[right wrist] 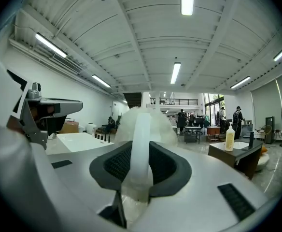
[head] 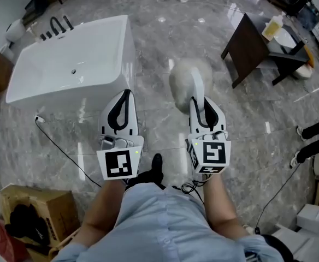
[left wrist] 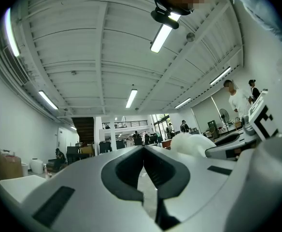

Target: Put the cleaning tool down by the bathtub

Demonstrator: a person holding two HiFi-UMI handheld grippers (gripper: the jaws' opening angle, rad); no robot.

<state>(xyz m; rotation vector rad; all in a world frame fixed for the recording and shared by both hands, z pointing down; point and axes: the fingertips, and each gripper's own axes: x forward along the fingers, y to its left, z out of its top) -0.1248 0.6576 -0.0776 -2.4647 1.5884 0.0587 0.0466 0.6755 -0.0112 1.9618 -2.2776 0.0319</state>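
The cleaning tool (head: 188,79) is a white fluffy brush head on a white handle (right wrist: 141,144). My right gripper (head: 198,99) is shut on that handle and holds the head out in front, above the marble floor. The brush head (right wrist: 146,122) hides part of the right gripper view. The white bathtub (head: 72,61) stands to the upper left, also seen as the bathtub (right wrist: 78,141) in the right gripper view. My left gripper (head: 125,93) hangs beside the tub's near right corner, its jaws together and empty. In the left gripper view its tips (left wrist: 143,149) meet, and the brush head (left wrist: 191,141) shows to the right.
A dark wooden table (head: 247,48) with a bottle (head: 272,27) stands upper right. A cardboard box (head: 34,206) sits lower left. A black cable (head: 66,154) trails over the floor by the tub. Black taps (head: 55,26) stand behind the tub. Someone's feet (head: 312,141) are at the right edge.
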